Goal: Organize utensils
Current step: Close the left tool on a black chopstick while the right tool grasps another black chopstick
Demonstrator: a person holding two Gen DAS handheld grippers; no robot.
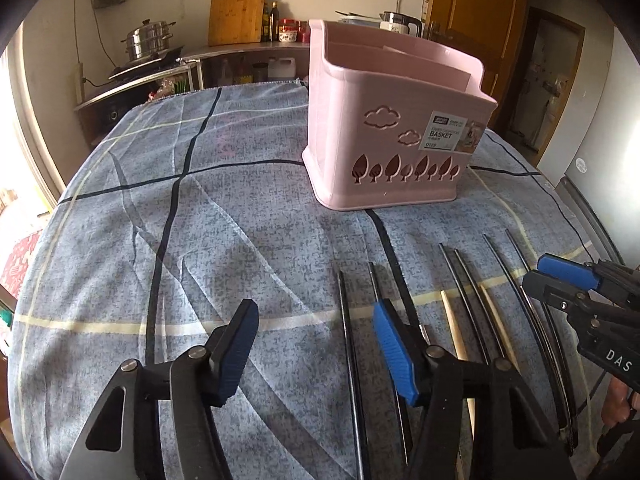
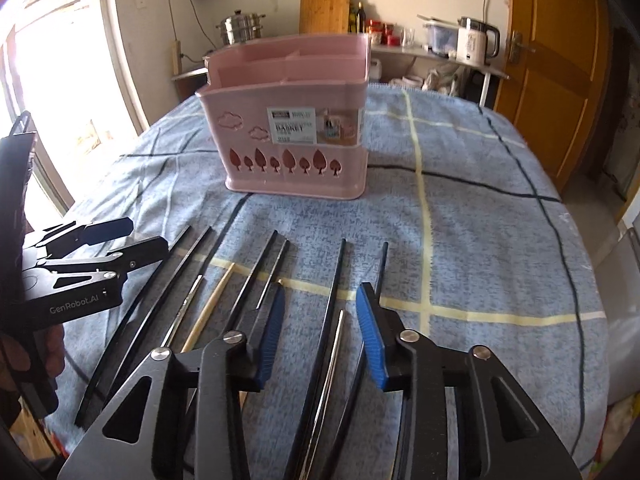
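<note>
Left gripper (image 1: 316,354) at the frame's bottom, jaws parted, tilted downward. Right gripper (image 2: 322,338) likewise, jaws parted narrower, nothing pressed between them.

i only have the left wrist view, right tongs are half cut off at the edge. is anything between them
Observer: Yes. In the right wrist view the right tongs stand open astride one black chopstick; neither pad touches it.
Operator: any more sticks past that one on the right
Observer: One more, the last chopstick, which passes behind the right-hand pad. Beyond it there is only tablecloth.
</note>
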